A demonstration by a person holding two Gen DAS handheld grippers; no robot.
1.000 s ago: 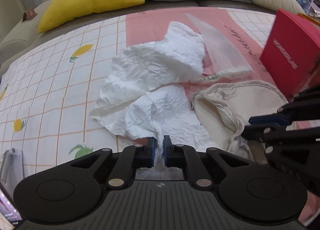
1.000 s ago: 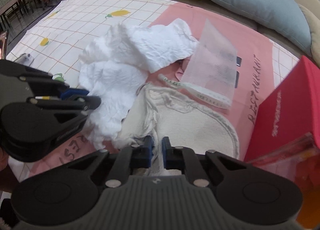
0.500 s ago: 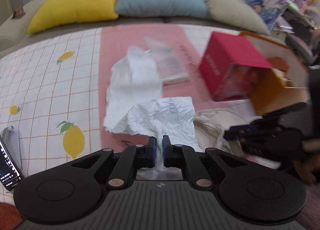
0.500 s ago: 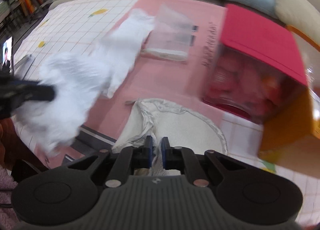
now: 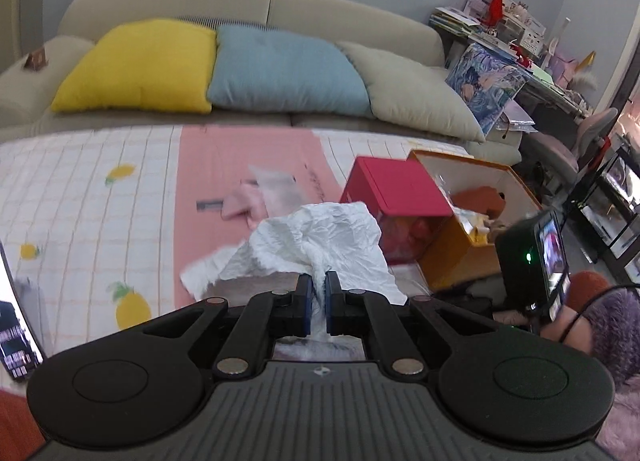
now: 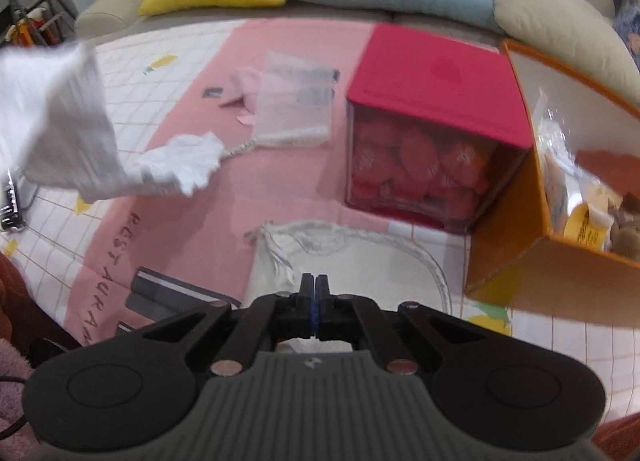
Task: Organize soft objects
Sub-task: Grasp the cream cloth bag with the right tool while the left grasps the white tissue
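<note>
Two grippers: left gripper (image 5: 318, 295) clamps white cloth (image 5: 320, 237); right gripper (image 6: 315, 301), closed, holds nothing; pouch (image 6: 352, 261) lies at 12 o'clock.

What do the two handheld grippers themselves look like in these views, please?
Both are matte black: the left gripper and the right gripper each have slim black fingers with blue pads, two linkage arms with silver pivot pins, round discs either side, and a ribbed grey base bearing a small emblem.
</note>
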